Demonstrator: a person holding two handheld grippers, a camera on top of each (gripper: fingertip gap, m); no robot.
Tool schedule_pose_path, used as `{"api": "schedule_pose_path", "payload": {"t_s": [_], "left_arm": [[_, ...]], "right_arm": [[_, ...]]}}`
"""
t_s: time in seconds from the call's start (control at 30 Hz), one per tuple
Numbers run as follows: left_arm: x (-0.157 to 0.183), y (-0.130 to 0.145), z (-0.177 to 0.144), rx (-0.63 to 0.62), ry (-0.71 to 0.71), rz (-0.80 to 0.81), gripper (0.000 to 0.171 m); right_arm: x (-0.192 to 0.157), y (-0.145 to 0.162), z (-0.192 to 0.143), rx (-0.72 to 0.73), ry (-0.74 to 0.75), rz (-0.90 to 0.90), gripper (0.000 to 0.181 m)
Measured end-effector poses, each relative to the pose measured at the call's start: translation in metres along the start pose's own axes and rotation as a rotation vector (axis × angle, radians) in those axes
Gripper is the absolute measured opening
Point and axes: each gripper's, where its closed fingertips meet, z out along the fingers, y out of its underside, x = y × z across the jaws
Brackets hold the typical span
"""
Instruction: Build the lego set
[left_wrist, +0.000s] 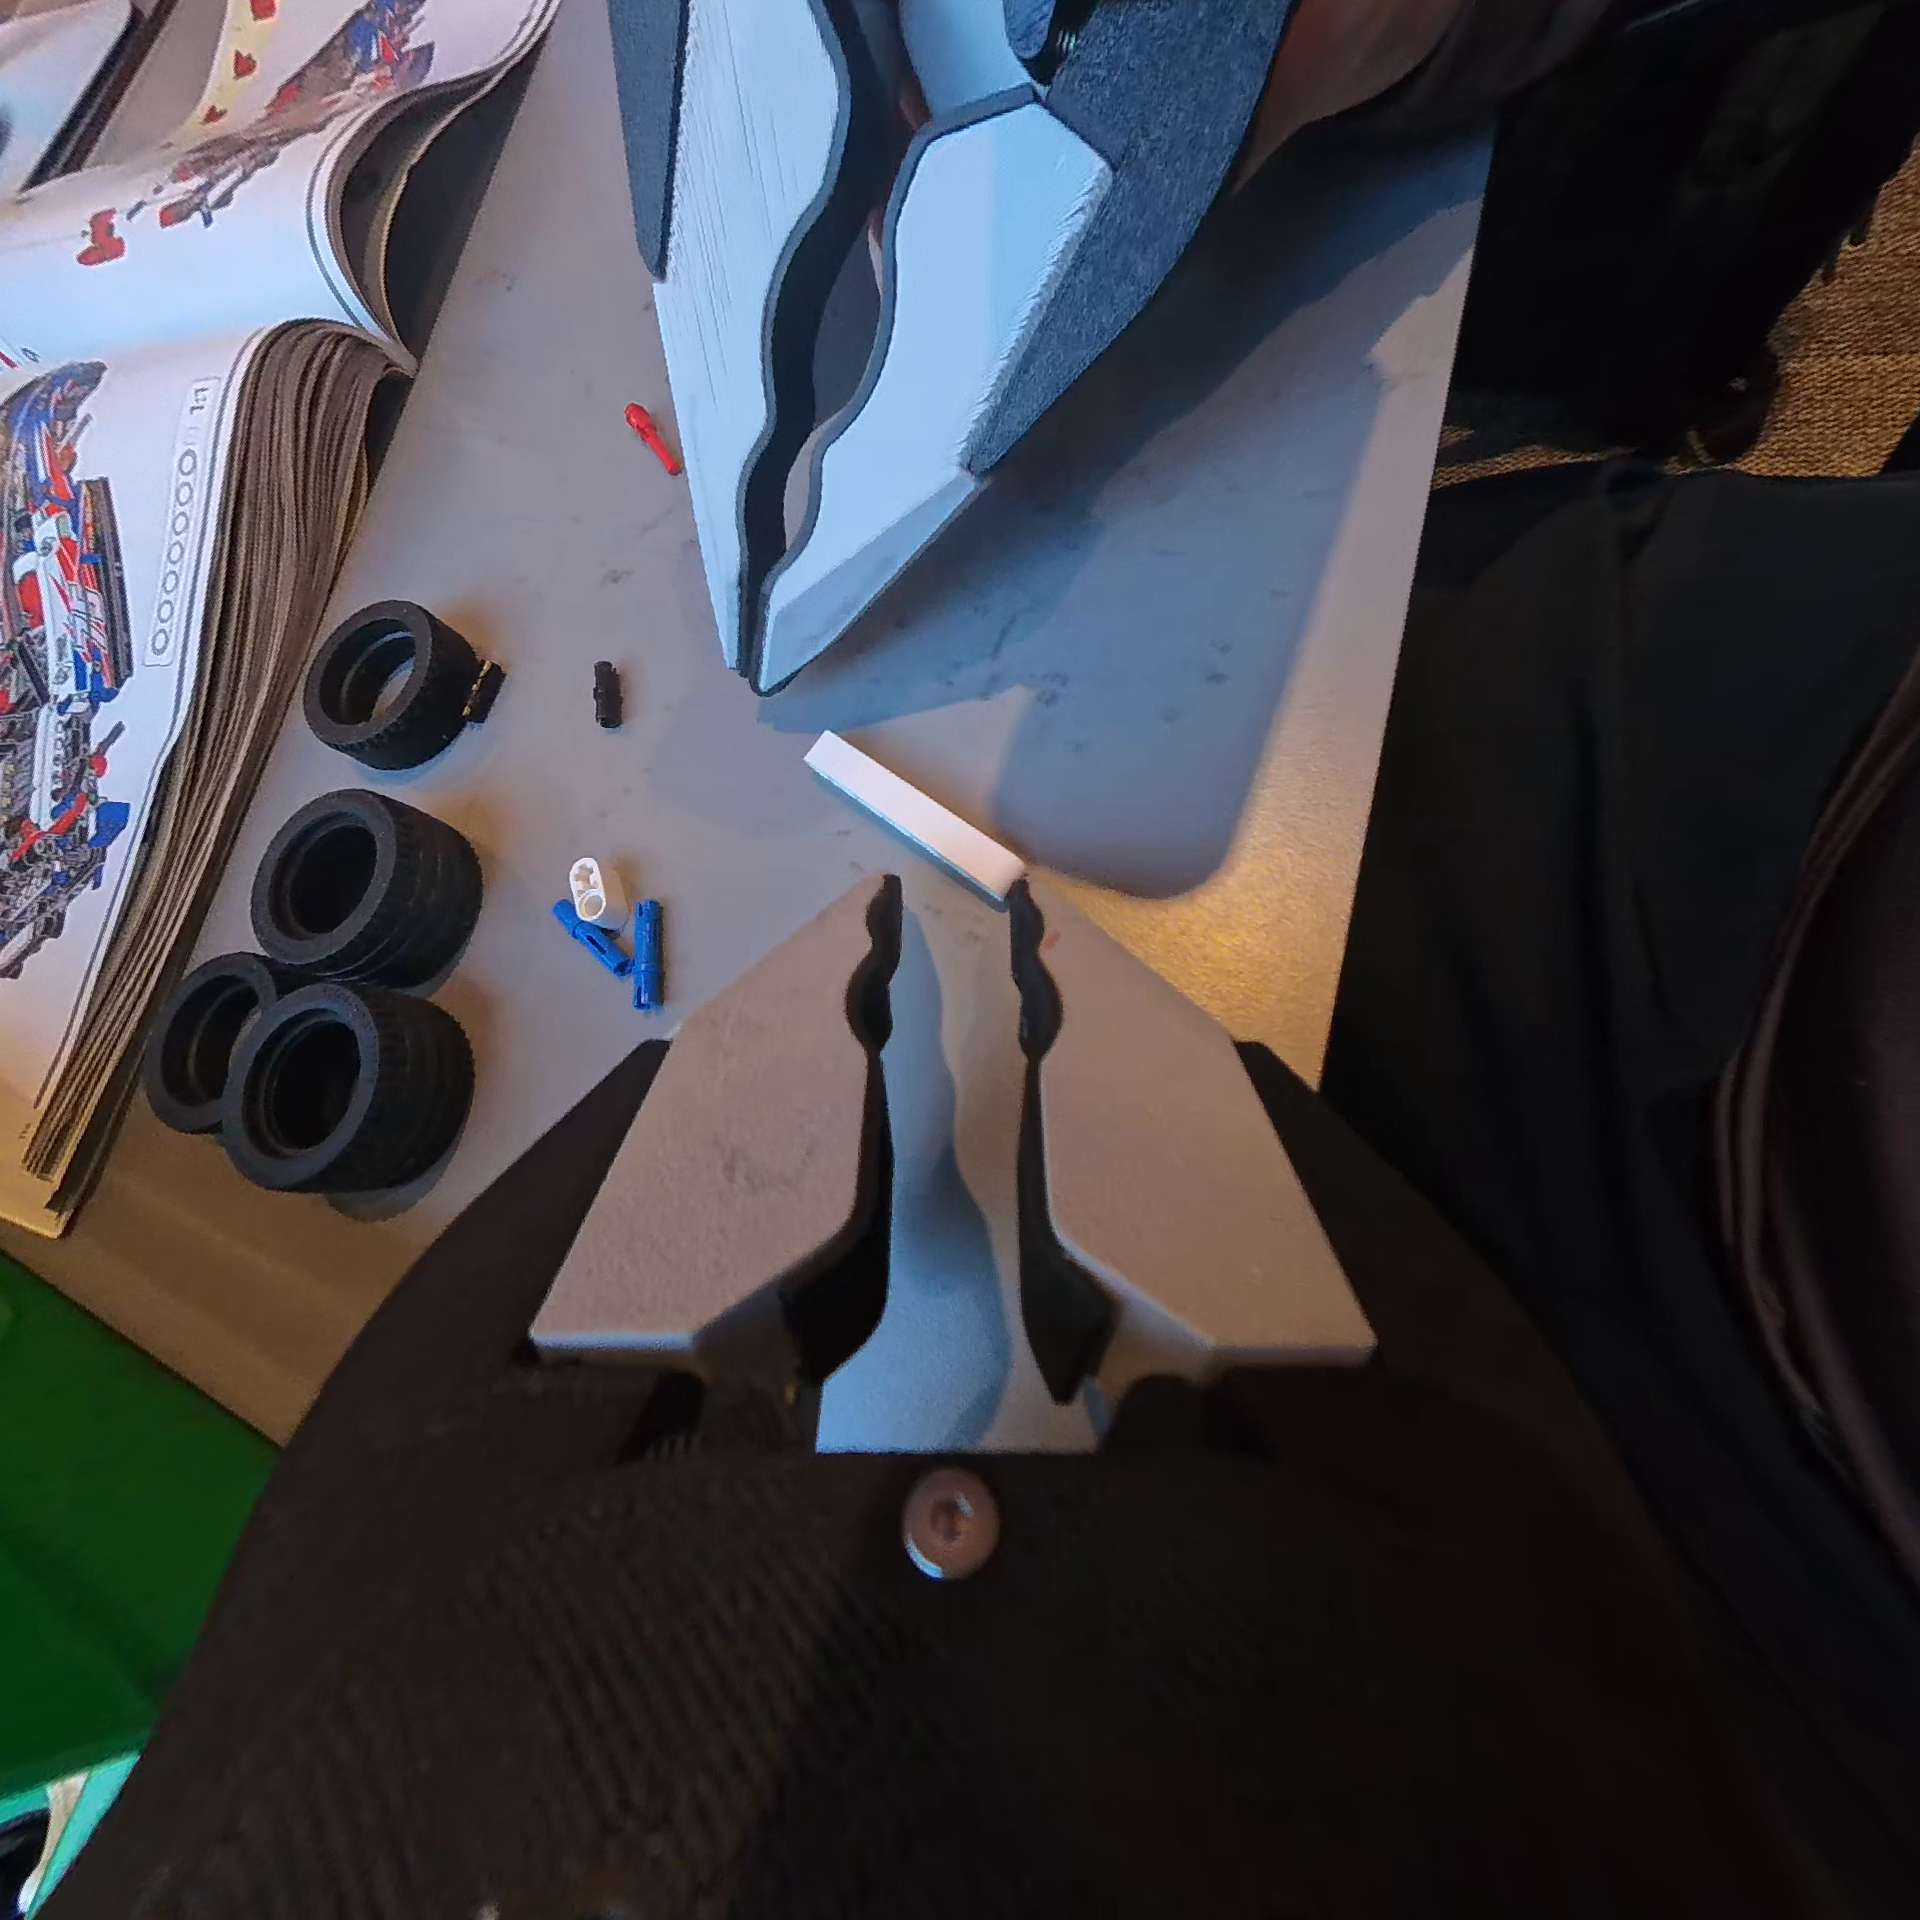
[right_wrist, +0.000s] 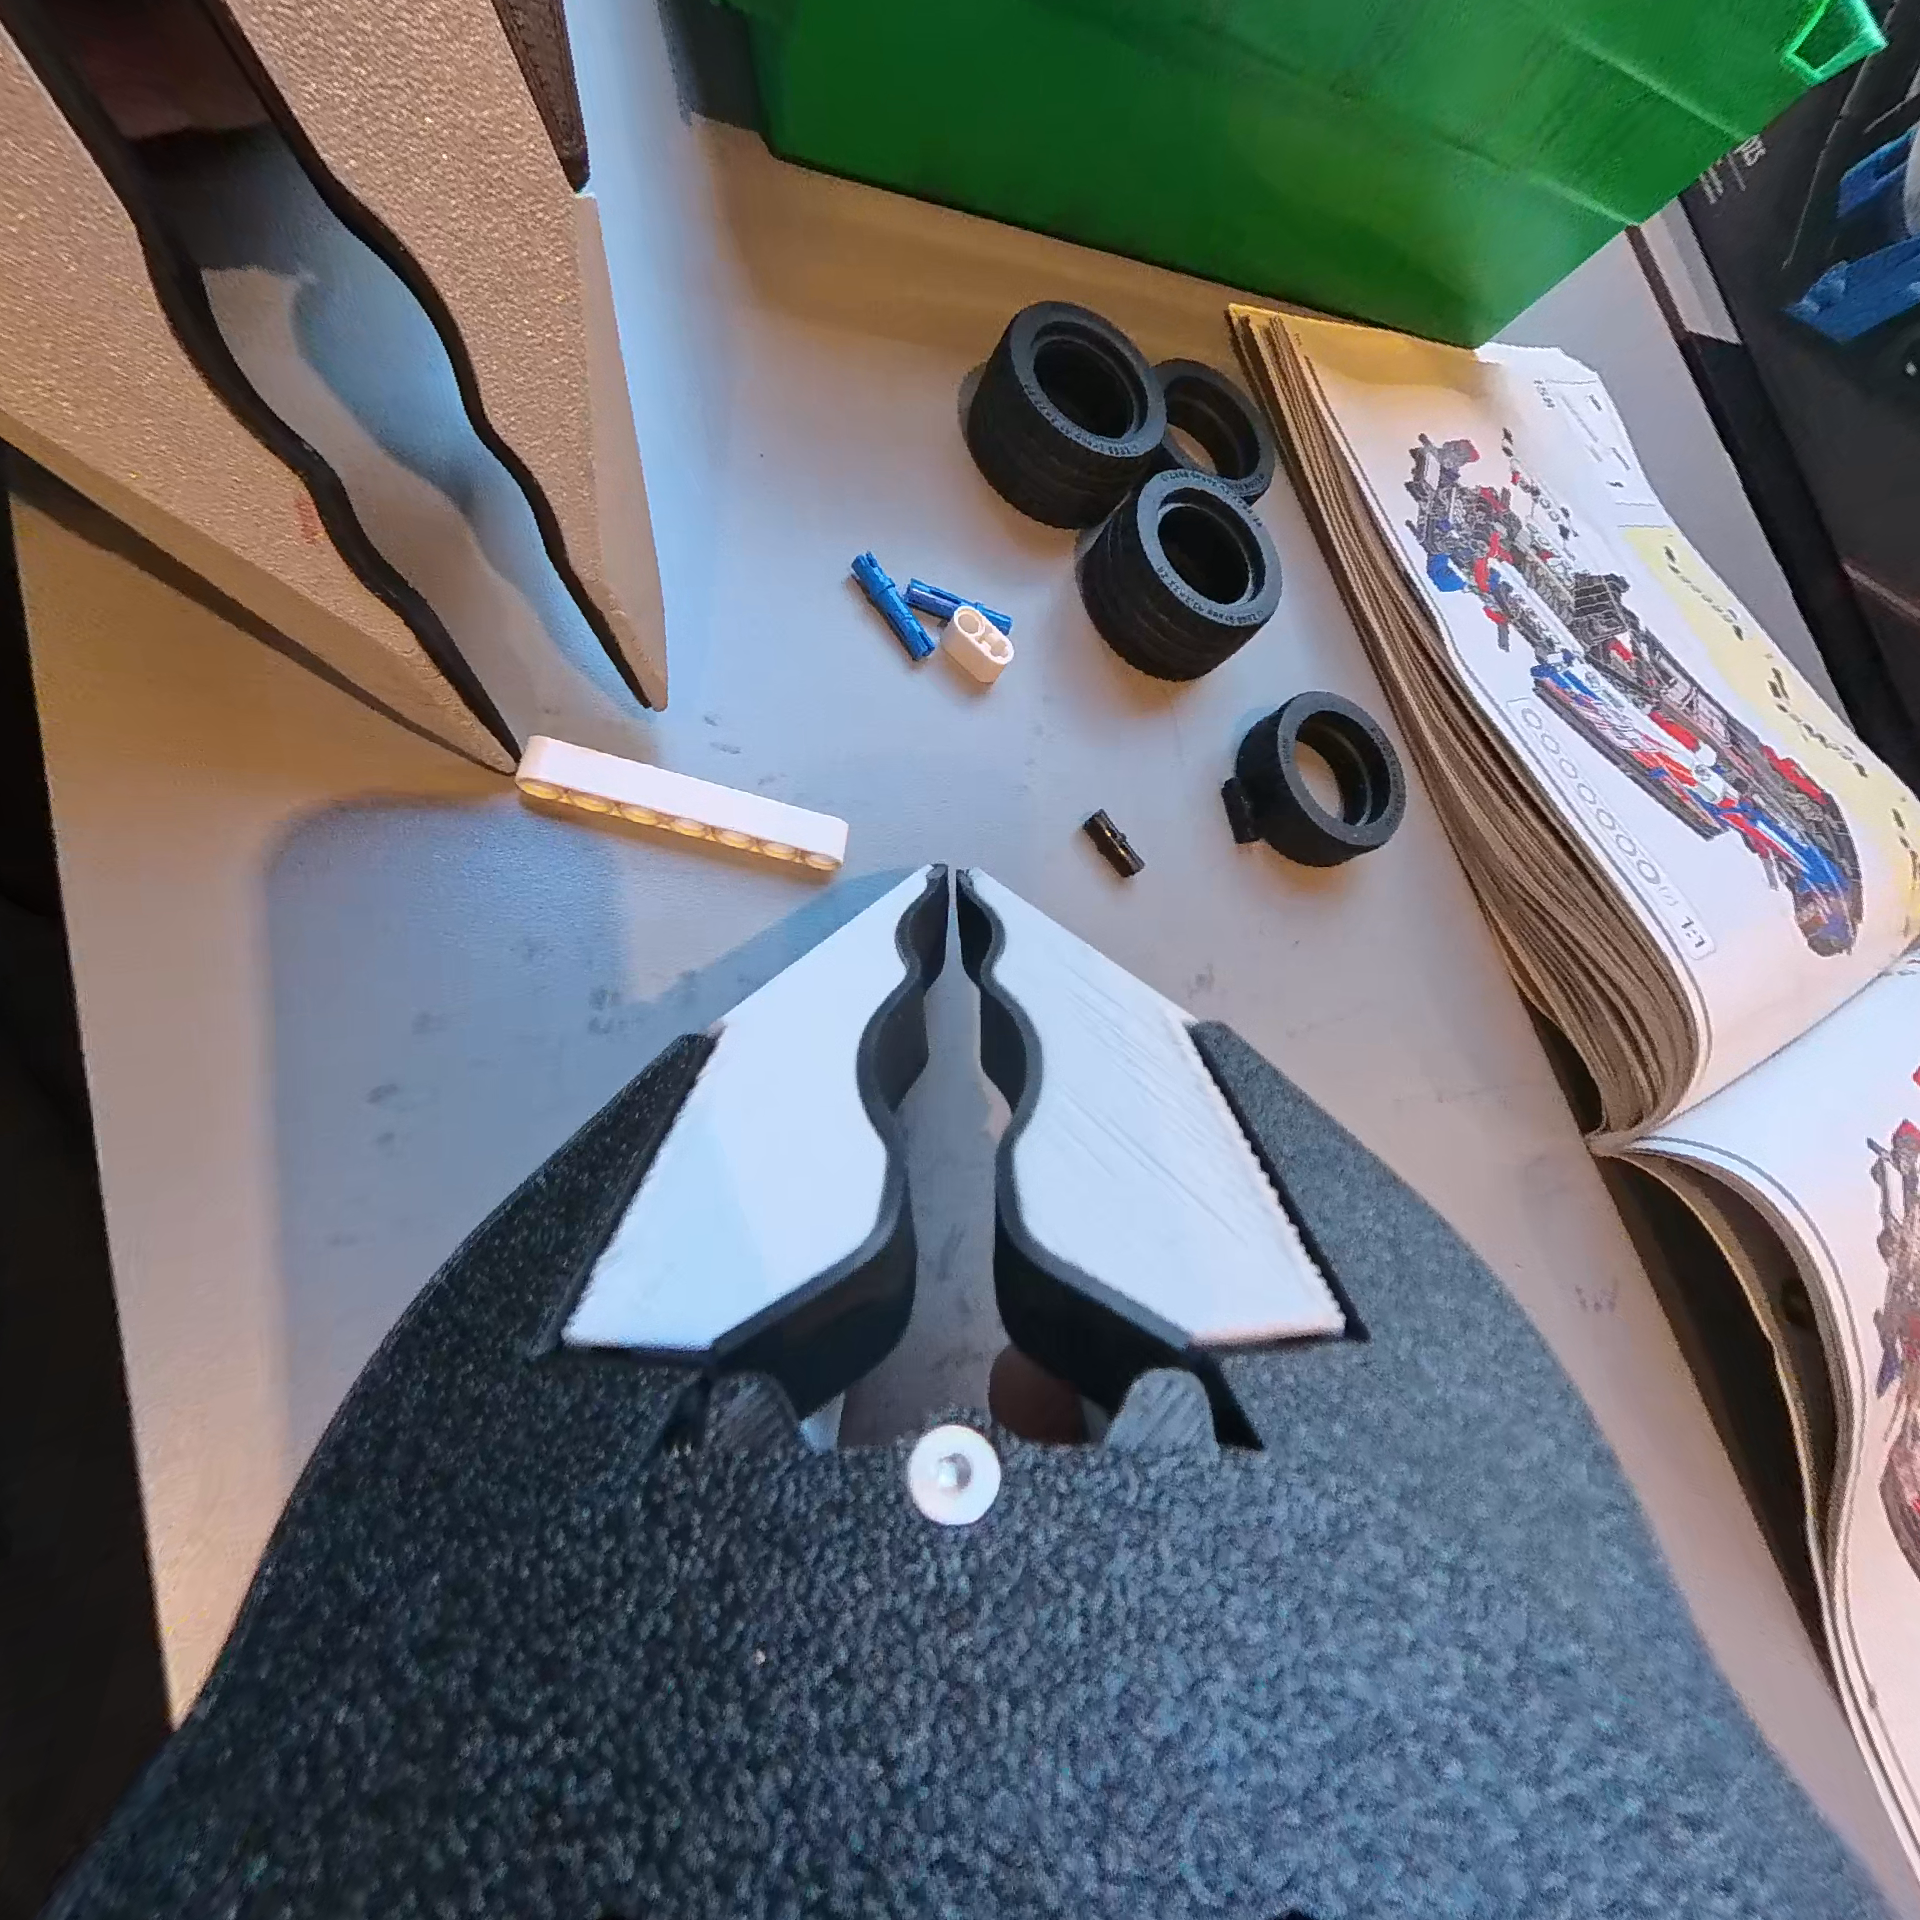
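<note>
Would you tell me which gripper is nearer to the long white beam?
Left. The left gripper is open, one fingertip at the end of the white beam. The right gripper, shut, points just past the beam's other end, slightly apart.

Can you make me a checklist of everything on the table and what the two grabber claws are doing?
Surface: grey table, scuffed with small dark marks.
Job's things: white beam lying flat; two blue pins beside a small white connector; black pin; red pin; four black tyres, two of them overlapping; open instruction booklet.
Clutter: green bin at the table's edge.
Grippers: left gripper open, one fingertip touching the beam's end; right gripper shut, empty, near the beam's other end.
Cables: nothing seen.
Surroundings: dark clothing beside the table; carpet beyond.
</note>
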Motion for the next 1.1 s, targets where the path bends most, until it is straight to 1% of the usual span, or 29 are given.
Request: {"api": "schedule_pose_path", "payload": {"t_s": [0.97, 1.03, 1.1], "left_arm": [[0.000, 0.000, 0.001, -0.001, -0.002, 0.001, 0.016], [0.000, 0.000, 0.001, -0.001, -0.002, 0.002, 0.016], [0.000, 0.000, 0.001, -0.001, -0.001, 0.000, 0.016]], "right_arm": [[0.005, -0.004, -0.003, 0.030, 0.023, 0.022, 0.000], [0.007, -0.005, -0.003, 0.032, 0.031, 0.028, 0.000], [0.015, -0.007, -0.006, 0.055, 0.079, 0.037, 0.000]]}}
